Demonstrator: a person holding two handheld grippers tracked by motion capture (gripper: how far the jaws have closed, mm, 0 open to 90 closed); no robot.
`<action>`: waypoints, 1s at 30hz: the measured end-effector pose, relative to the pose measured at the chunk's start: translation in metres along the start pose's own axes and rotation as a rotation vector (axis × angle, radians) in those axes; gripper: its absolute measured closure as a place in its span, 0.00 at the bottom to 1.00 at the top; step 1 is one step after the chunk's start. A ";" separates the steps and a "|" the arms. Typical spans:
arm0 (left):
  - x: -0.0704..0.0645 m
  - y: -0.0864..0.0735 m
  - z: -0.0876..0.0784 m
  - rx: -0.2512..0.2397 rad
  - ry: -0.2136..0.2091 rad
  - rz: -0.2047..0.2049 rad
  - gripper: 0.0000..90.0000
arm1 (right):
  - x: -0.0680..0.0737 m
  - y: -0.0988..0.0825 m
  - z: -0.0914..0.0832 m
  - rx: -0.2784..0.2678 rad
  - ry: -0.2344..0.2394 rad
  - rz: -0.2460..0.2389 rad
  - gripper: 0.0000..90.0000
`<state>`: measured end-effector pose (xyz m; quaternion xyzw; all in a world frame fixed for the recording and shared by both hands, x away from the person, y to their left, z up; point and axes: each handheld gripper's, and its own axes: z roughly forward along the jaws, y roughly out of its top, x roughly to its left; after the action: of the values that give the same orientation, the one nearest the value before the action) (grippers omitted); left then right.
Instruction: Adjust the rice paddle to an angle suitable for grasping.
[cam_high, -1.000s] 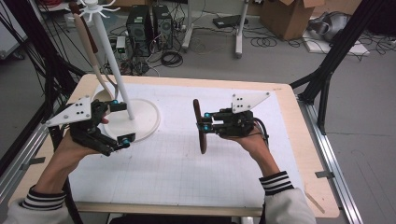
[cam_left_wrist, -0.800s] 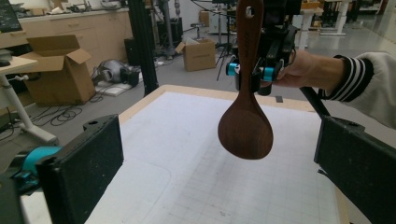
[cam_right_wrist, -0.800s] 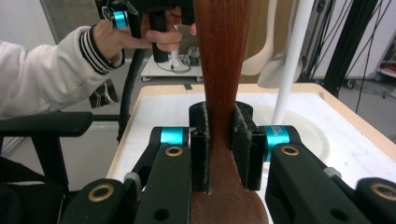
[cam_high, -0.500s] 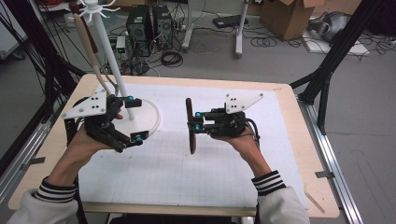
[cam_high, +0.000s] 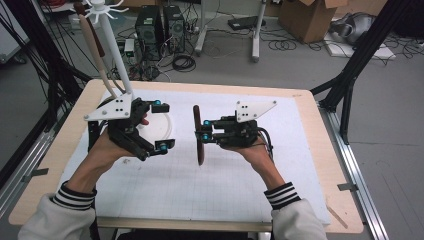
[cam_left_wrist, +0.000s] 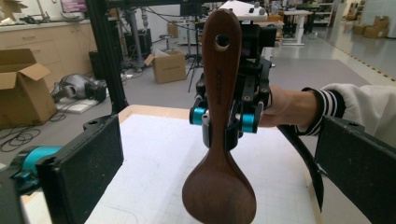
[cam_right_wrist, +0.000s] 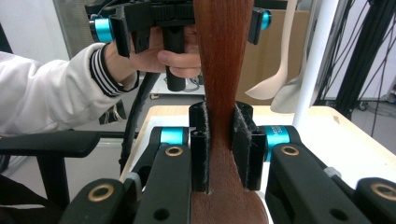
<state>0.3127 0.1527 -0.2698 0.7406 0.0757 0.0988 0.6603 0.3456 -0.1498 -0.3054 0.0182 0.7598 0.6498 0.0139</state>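
The right gripper (cam_high: 204, 133) held a dark wooden spoon (cam_high: 199, 135) by its handle, fingers pressed on both sides of it (the right gripper view showed the pads clamped on the wood). The spoon stood upright above the white mat (cam_high: 210, 175) on the worktop (cam_high: 320, 150), bowl downward, handle hole at the top. The left gripper (cam_high: 162, 125) faced it from just beside, fingers spread wide with nothing between them. Behind it stood a white rack (cam_high: 112, 45) on a round base, with pale utensils (cam_high: 95, 45) hanging.
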 end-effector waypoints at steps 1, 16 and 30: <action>0.000 0.001 0.002 0.001 -0.003 0.001 0.02 | 0.000 0.000 0.000 -0.003 0.002 0.001 0.87; 0.001 0.006 0.021 -0.002 -0.030 -0.011 0.23 | 0.000 -0.001 0.002 -0.018 0.004 -0.002 0.87; 0.000 0.008 0.031 -0.022 -0.028 -0.016 0.41 | -0.001 -0.002 0.007 -0.021 0.017 0.003 0.87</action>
<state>0.3204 0.1219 -0.2654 0.7341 0.0714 0.0838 0.6701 0.3465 -0.1433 -0.3083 0.0133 0.7528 0.6580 0.0066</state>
